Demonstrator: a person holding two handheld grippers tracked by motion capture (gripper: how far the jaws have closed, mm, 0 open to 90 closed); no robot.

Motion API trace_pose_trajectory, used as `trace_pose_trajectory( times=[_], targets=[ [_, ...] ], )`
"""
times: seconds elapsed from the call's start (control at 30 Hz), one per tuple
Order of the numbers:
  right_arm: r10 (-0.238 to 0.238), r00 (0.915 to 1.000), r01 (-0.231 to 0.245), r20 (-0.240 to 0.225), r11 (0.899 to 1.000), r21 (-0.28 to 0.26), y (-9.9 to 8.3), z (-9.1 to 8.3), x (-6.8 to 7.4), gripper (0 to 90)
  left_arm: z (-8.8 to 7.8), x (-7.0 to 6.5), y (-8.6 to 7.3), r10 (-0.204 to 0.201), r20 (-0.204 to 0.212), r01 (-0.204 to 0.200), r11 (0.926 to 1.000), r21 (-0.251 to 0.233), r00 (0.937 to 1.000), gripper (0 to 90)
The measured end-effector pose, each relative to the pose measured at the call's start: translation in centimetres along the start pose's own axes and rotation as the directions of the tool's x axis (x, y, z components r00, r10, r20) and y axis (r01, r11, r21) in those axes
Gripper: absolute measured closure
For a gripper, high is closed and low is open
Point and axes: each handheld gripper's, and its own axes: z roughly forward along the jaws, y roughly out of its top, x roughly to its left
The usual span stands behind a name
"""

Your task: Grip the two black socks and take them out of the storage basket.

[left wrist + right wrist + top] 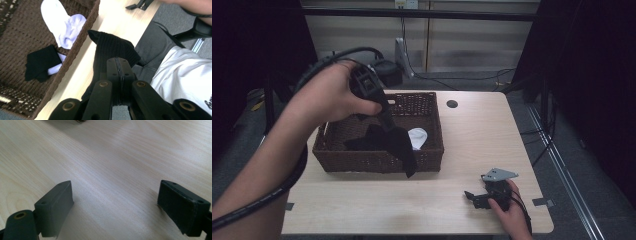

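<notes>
**A black sock held up over the basket**

The high view shows the whole light wooden table [472, 140], with the brown woven wicker basket [362, 161] at about 10 o'clock from the middle. The left gripper [387, 126] hangs over the basket's front part. It pinches a long black ribbed sock [399, 145]. The sock dangles down past the basket's front wall. The left hand [329, 95] is raised high, with the wrist bent so the gripper points down and toward 5 o'clock.

The left gripper view looks along the jaws. They are pressed tight together on the black ribbed sock [111, 47], and you can see its fine knitted lines. Inside the wicker basket [85, 32] lie a soft white sock [62, 25] at 11 o'clock and a small black cloth piece [41, 63] at 9 o'clock.

The right gripper [474, 197] rests low on the table at about 5 o'clock, held by the right hand [512, 212]. It points toward 9 o'clock. The right gripper view shows its two dark blocky pads [56, 205] standing wide apart over bare, smooth, pale wood, with nothing between them.
</notes>
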Motion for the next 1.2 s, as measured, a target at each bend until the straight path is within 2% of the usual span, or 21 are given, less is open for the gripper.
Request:
trace_pose_trajectory(
  times=[0.07,0.4,0.43,0.57,0.63,0.77,0.83,1.13,1.2],
  targets=[
    [-0.004,1.0,0.004,0.0,1.0,-0.003,0.0,0.0,0.0,12.0,1.2,0.2,0.2,0.009,0.006,-0.009,0.9999,0.014,0.9999,89.2],
    [0.002,1.0,-0.002,0.001,1.0,-0.002,0.0,0.0,0.0,12.1,6.8,1.7,0.7,-0.02,0.023,0.018,0.9975,0.068,0.9995,89.1],
    [0.002,1.0,-0.002,0.001,1.0,-0.002,0.0,0.0,0.0,12.1,7.7,2.0,0.9,-0.013,0.032,0.011,0.9971,0.075,0.9994,89.1],
    [0.004,1.0,-0.004,0.001,1.0,0.0,0.0,0.0,0.0,12.1,8.9,2.3,1.2,-0.013,0.034,0.011,0.9967,0.08,0.9993,89.0],
    [0.001,1.0,-0.001,0.0,1.0,-0.005,0.0,0.0,0.0,12.0,10.2,2.5,1.4,-0.013,0.039,0.009,0.9955,0.095,0.9992,89.0],
    [0.002,1.0,-0.002,0.0,1.0,-0.005,0.0,0.0,0.0,12.1,11.2,2.5,1.6,-0.011,0.025,0.009,0.9952,0.097,0.9996,89.0],
    [0.001,1.0,-0.001,0.0,1.0,-0.005,0.0,0.0,0.0,12.0,12.3,2.8,1.9,-0.007,0.031,0.004,0.9949,0.101,0.9995,88.9],
    [0.005,1.0,-0.005,0.001,1.0,-0.002,0.0,0.0,0.0,12.1,14.1,2.7,2.6,-0.004,0.041,0.001,0.9964,0.084,0.9992,88.8],
    [0.005,1.0,-0.004,0.002,1.0,-0.003,0.0,0.0,0.0,12.0,14.5,2.6,2.8,0.008,0.048,-0.012,0.9964,0.084,0.9988,88.8]
  ],
)
